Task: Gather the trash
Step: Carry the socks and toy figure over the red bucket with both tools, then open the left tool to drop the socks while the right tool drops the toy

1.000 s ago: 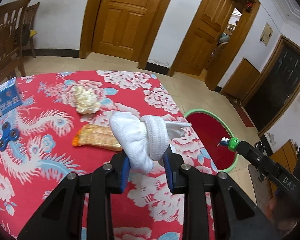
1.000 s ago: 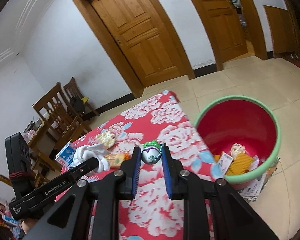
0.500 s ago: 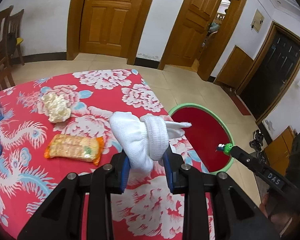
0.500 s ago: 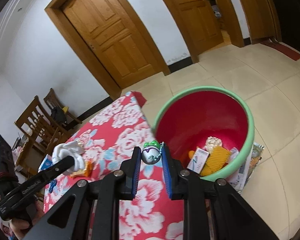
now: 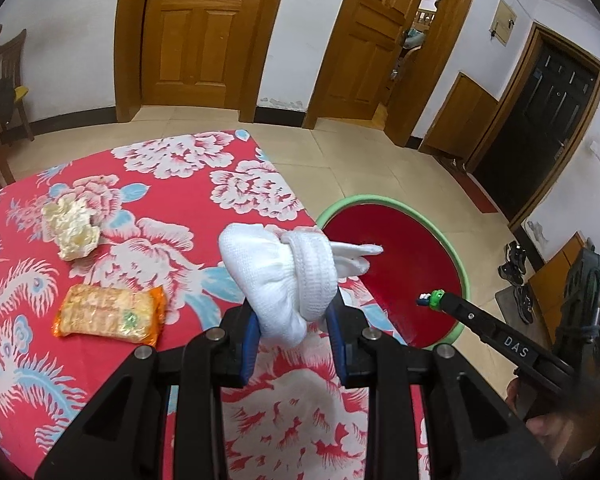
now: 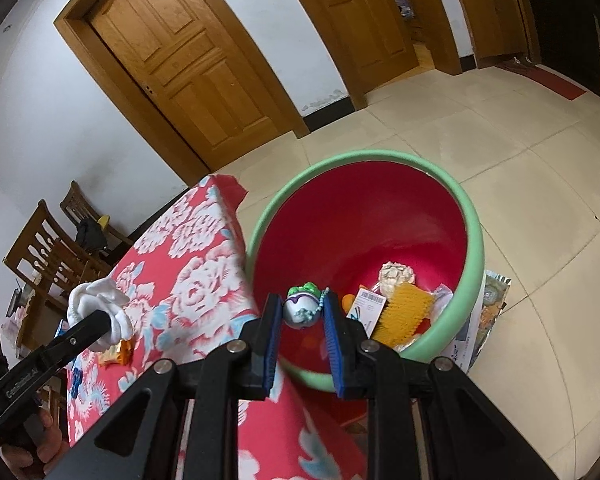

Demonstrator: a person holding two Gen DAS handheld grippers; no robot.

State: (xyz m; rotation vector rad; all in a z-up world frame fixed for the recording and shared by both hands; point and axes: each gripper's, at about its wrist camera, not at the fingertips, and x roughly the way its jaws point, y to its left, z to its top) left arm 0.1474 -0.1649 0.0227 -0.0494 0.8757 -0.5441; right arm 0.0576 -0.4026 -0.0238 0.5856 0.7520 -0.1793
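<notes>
My left gripper (image 5: 294, 320) is shut on a rolled white sock (image 5: 284, 276), held above the red flowered tablecloth (image 5: 180, 200) near its right edge. In the right wrist view the same sock (image 6: 96, 312) shows at the left, in the left gripper (image 6: 100, 326). My right gripper (image 6: 302, 312) is shut on a small round toy (image 6: 302, 308) with a green top and a bead chain, above the near rim of the red bin (image 6: 364, 216) with a green rim. In the left wrist view the bin (image 5: 396, 264) stands on the floor beside the table, with the right gripper (image 5: 430, 300) over it.
On the cloth lie a crumpled yellowish paper (image 5: 72, 226) and an orange-ended snack pack (image 5: 110, 314). The bin holds a carton (image 6: 366, 308), a yellow wrapper (image 6: 404, 312) and a paper ball (image 6: 398, 276). Wooden chairs (image 6: 56, 248) stand beyond the table. Papers (image 6: 484, 316) lie under the bin.
Both grippers have moved toward the bin with their loads. The right gripper went from over the tablecloth to over the bin's near rim and sank. The left one shifted right along the table.
</notes>
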